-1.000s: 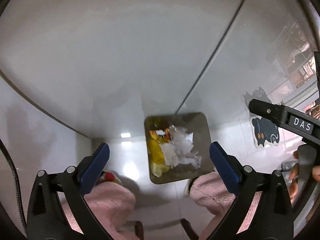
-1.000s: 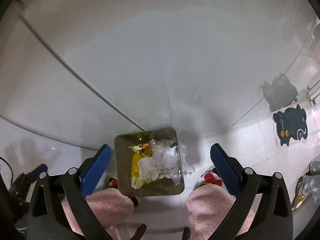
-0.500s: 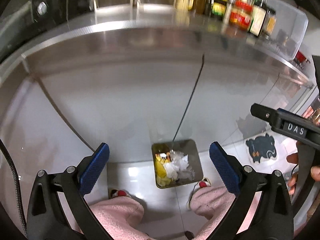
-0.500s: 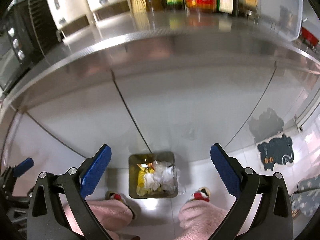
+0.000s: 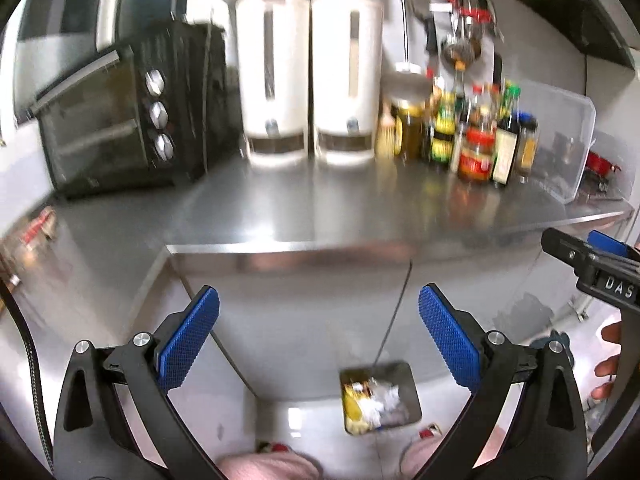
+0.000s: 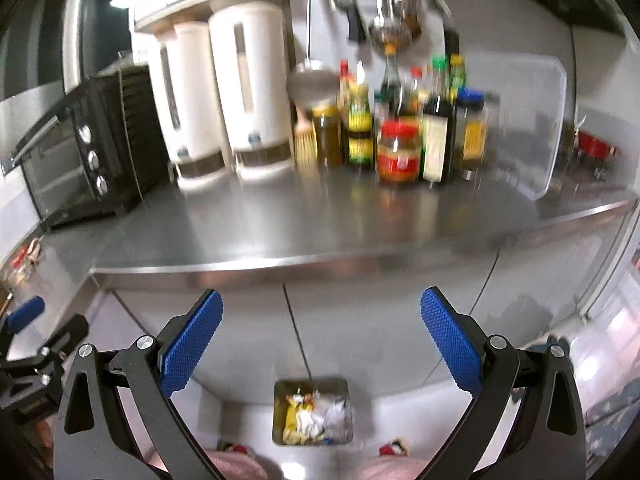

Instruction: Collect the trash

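A: Left wrist view, status?

B: Left gripper [image 5: 319,328], black arms with blue knurled pads, jaws spread wide, nothing held. The rectangular metal trash bin [image 5: 408,372] stands on the glossy floor below the brushed steel counter [image 5: 320,208], holding crumpled white and yellow trash [image 5: 370,402]; its long axis runs toward the cabinet front.

A: Right wrist view?

B: Right gripper [image 6: 321,330], same build, jaws also wide apart and empty. The bin [image 6: 313,386] sits between the pads, mouth upward. Blurred glass sauce bottles [image 6: 400,128] stand on the counter.

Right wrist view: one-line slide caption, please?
Open right gripper above a floor trash bin of wrappers, facing the steel counter.
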A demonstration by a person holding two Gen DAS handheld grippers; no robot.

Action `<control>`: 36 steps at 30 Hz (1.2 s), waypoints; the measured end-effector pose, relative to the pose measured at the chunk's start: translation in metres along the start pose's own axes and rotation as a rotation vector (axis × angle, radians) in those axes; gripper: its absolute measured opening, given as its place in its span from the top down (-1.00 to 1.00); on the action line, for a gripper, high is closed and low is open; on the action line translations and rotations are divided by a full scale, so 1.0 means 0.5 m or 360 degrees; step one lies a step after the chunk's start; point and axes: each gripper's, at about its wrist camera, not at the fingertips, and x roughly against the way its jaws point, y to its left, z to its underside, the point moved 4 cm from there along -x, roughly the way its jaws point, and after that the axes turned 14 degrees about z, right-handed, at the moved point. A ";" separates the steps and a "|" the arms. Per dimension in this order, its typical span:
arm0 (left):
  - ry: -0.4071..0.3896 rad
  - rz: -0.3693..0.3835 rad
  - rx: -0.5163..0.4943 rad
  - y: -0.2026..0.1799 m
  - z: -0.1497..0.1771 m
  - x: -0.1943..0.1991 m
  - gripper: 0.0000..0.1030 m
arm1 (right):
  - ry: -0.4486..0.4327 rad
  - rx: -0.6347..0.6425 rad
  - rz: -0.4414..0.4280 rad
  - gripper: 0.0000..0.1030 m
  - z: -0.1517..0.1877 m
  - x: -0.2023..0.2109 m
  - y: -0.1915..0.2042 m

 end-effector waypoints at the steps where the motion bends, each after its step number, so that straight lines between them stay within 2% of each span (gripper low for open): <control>1: -0.0028 -0.0004 -0.0002 -0.001 -0.011 0.015 -0.84 | -0.0036 0.0000 0.0018 -0.94 -0.012 0.016 0.000; 7: -0.0211 -0.0046 -0.0001 -0.006 -0.061 0.102 -0.84 | -0.0200 0.0054 0.0120 -0.94 -0.044 0.093 0.000; 11: -0.0267 -0.0101 -0.0004 -0.003 -0.071 0.136 -0.84 | -0.0255 0.0036 0.0094 -0.94 -0.055 0.131 -0.002; 20: -0.0381 -0.0120 -0.0085 -0.028 -0.100 0.194 -0.84 | -0.0378 0.0013 0.0057 -0.94 -0.079 0.192 0.003; 36: -0.0427 -0.0117 -0.0131 -0.044 -0.121 0.214 -0.84 | -0.0461 -0.0017 0.0075 -0.94 -0.107 0.239 0.002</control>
